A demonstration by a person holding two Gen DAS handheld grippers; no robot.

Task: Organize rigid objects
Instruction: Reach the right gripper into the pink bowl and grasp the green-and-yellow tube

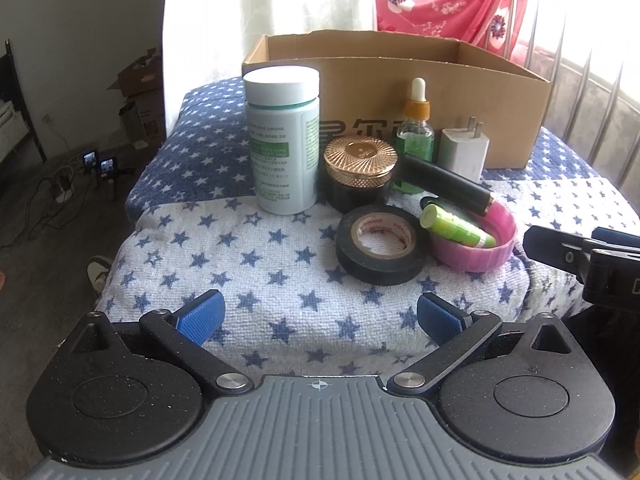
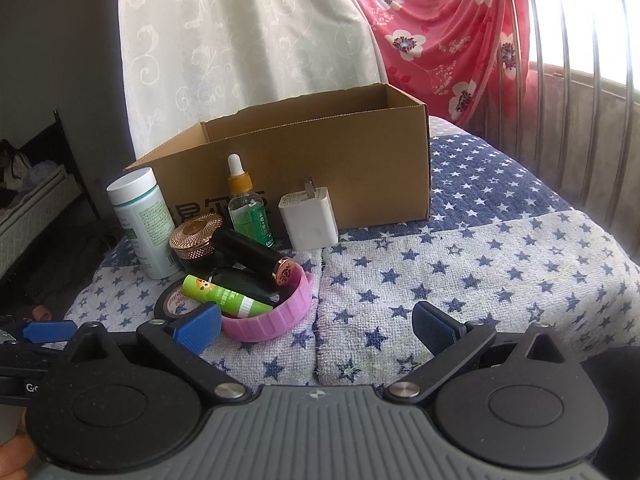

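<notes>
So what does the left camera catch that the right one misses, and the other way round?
Only the left wrist view shows the floor beside the bed, with cables, two small lit screens and a shoe. Only the right wrist view shows the box's short right end and the rose emblem on the black tube's end. Both show the open cardboard box, white bottle, dropper bottle, white charger, black tape roll, pink lid and each camera's own open blue fingers.
</notes>
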